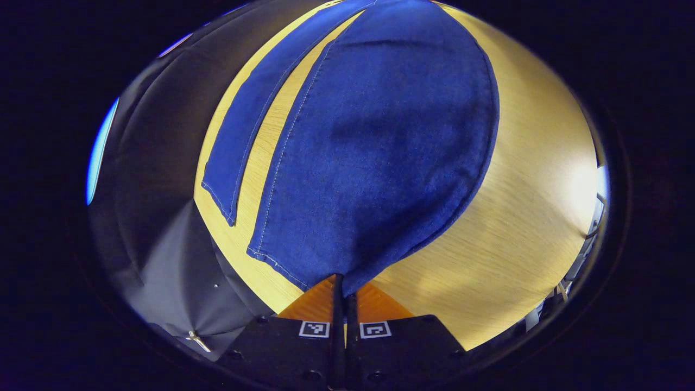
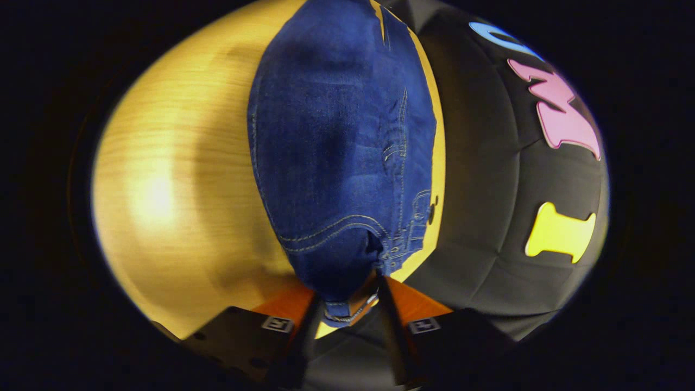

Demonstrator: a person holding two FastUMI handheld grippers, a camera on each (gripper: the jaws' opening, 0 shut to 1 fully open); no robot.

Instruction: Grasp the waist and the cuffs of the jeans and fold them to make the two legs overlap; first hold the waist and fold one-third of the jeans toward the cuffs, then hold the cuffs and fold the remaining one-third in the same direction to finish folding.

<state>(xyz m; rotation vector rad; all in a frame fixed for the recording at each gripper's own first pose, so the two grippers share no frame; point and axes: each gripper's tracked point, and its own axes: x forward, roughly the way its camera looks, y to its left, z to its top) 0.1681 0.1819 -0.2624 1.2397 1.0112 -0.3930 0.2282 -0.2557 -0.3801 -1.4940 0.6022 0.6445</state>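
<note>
Blue jeans (image 1: 374, 146) lie on a wooden table (image 1: 521, 217). In the left gripper view one leg is lifted at its cuff, and my left gripper (image 1: 344, 288) is shut on that cuff's corner. The other leg (image 1: 244, 136) lies flat to the left, its cuff near the table edge. In the right gripper view the waist end of the jeans (image 2: 342, 163) bulges up, with a pocket seam and belt loops showing. My right gripper (image 2: 347, 307) is shut on the bunched waistband, which hangs between its two fingers.
The black cloth wall (image 2: 488, 179) stands close along the table's edge beside the waist, and dark cloth (image 1: 157, 217) drops off past the cuffs. Bare tabletop (image 2: 179, 190) stretches wide on the other side of the jeans.
</note>
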